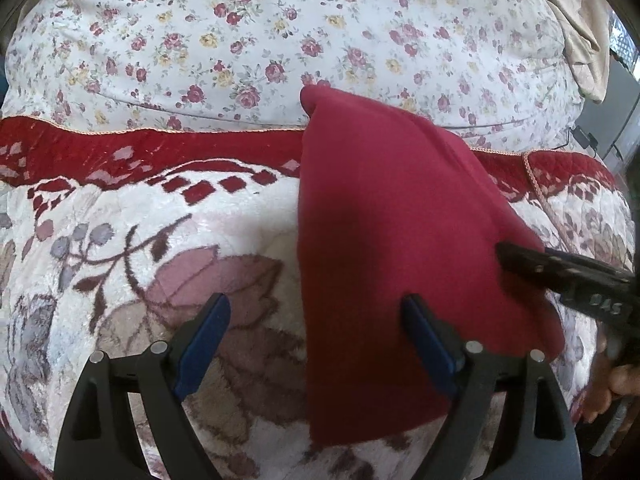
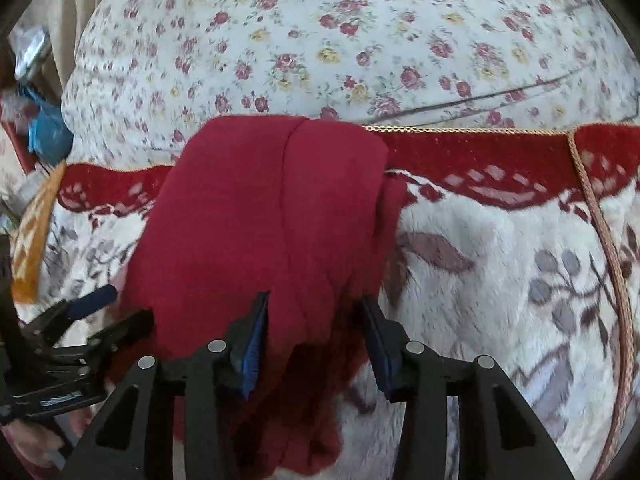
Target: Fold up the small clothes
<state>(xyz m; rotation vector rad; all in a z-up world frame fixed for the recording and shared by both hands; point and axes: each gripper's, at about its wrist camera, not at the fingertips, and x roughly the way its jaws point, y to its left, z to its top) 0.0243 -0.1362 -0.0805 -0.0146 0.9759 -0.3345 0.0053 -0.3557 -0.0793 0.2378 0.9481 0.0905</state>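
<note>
A dark red garment (image 1: 384, 232) lies folded lengthwise on a plush white blanket with leaf patterns (image 1: 160, 248). My left gripper (image 1: 316, 308) is open, its right finger over the garment's near part and its left finger over the blanket. The right gripper's black fingertips (image 1: 516, 258) reach in at the garment's right edge. In the right wrist view the garment (image 2: 256, 220) fills the middle. My right gripper (image 2: 316, 308) is open, with the garment's near end lying between its fingers. The left gripper (image 2: 104, 308) shows at the lower left.
The blanket has a red border with gold trim (image 1: 160, 140). Behind it lies a white quilt with small roses (image 1: 280, 32). A beige cloth (image 1: 580, 32) hangs at the far right. An orange patterned cloth (image 2: 34, 232) and blue items (image 2: 48, 128) sit at the left.
</note>
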